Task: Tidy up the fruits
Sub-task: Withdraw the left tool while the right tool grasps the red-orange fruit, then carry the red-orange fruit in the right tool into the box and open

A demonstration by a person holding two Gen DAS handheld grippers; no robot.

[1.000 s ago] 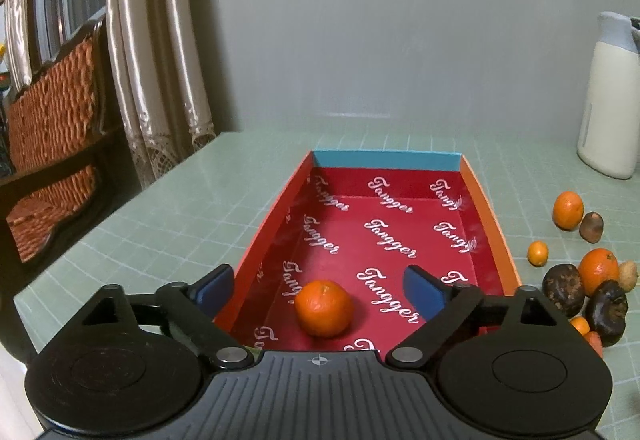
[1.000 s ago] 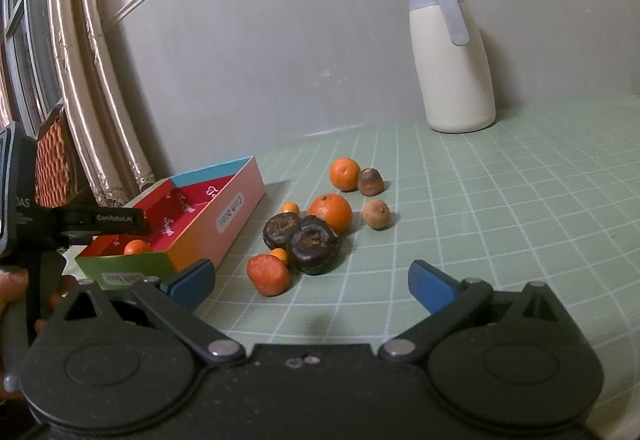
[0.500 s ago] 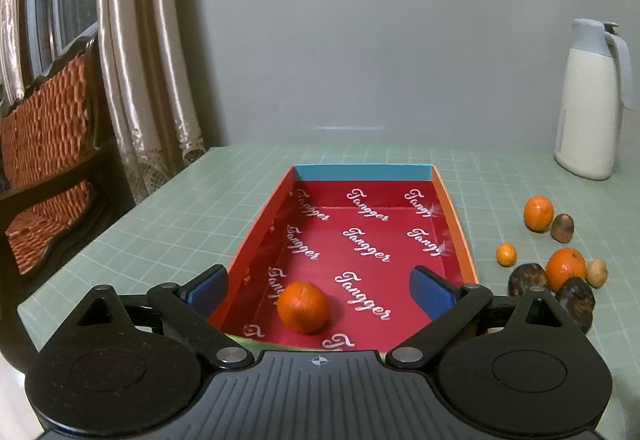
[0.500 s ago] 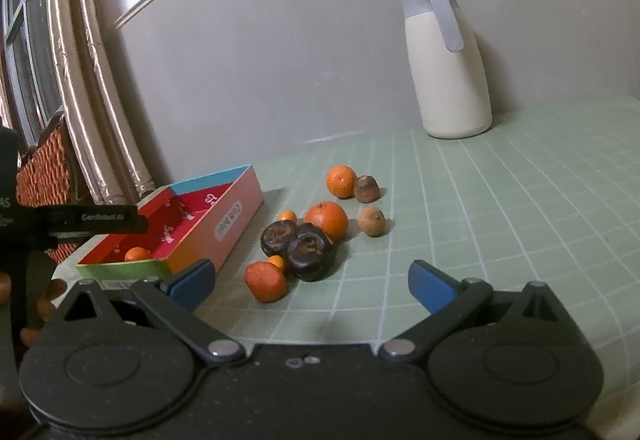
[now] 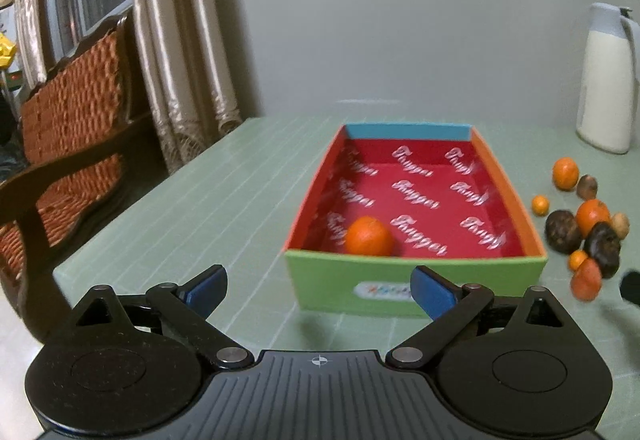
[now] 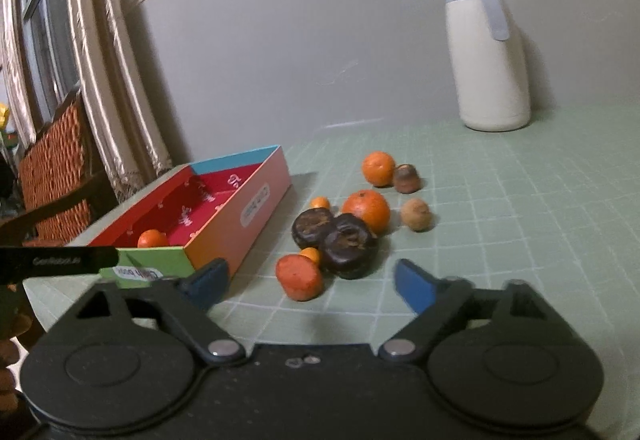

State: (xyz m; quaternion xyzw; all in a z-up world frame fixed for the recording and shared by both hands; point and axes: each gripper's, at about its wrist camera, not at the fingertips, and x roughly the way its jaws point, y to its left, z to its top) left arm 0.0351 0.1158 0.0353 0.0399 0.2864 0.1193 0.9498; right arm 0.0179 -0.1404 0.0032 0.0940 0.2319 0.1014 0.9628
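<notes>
Blue-padded right gripper (image 6: 310, 280) closing, still open, empty; left gripper (image 5: 318, 286) open, empty.

In the right wrist view the box (image 6: 224, 212) wall hides the lower part of the orange (image 6: 152, 239) inside it. The label (image 6: 138, 273) on the box's green end is partly covered and too blurred to read. Beside the box, a small orange fruit (image 6: 311, 254) is half hidden behind the red-orange fruit (image 6: 299, 277). At the left edge, the left claw (image 6: 60, 260) is cut off.
</notes>
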